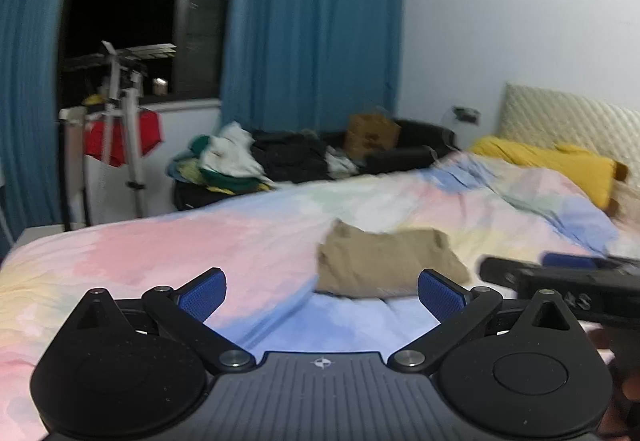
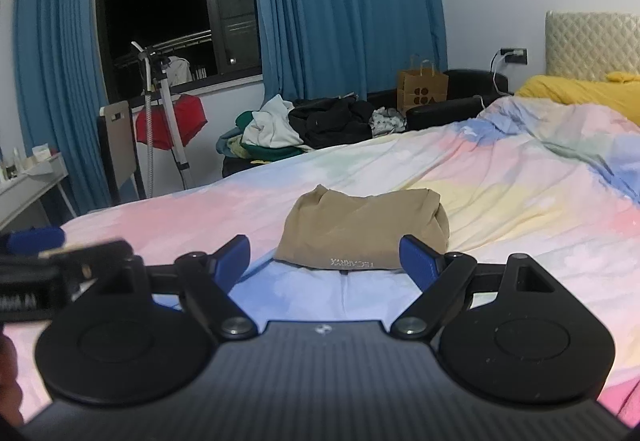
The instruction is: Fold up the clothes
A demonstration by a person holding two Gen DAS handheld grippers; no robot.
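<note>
- our left gripper (image 1: 322,293) hangs low over the near edge of the bed (image 1: 168,253), its blue pads spread wide with nothing between them.
- our right gripper (image 2: 324,261) sits just beside it, likewise released and empty, and points straight at the tan garment (image 2: 362,231).
- the tan garment lies on the bed just ahead of both grippers, touched by neither. it is already gathered into a compact, roughly rectangular bundle, with small lettering along its near edge.
- we judge this piece as good as folded; what may remain is a last tidy or moving it aside.
- further off, a heap of clothes (image 2: 304,123) in white, green and black is piled on a dark sofa beyond the bed's far side. if that heap is part of the job, most of the folding is still ahead of us.
- the bed wears a soft pastel duvet in pink, blue and yellow patches, wrinkled and yielding, so folds will not press flat as on a hard surface.
- from left to right the room shows a white desk (image 2: 28,181), blue curtains (image 2: 344,1) round a dark window, a drying rack with a red garment (image 2: 172,125), a paper bag (image 2: 422,87), then a yellow blanket (image 2: 580,91) by the quilted headboard (image 2: 592,41).
</note>
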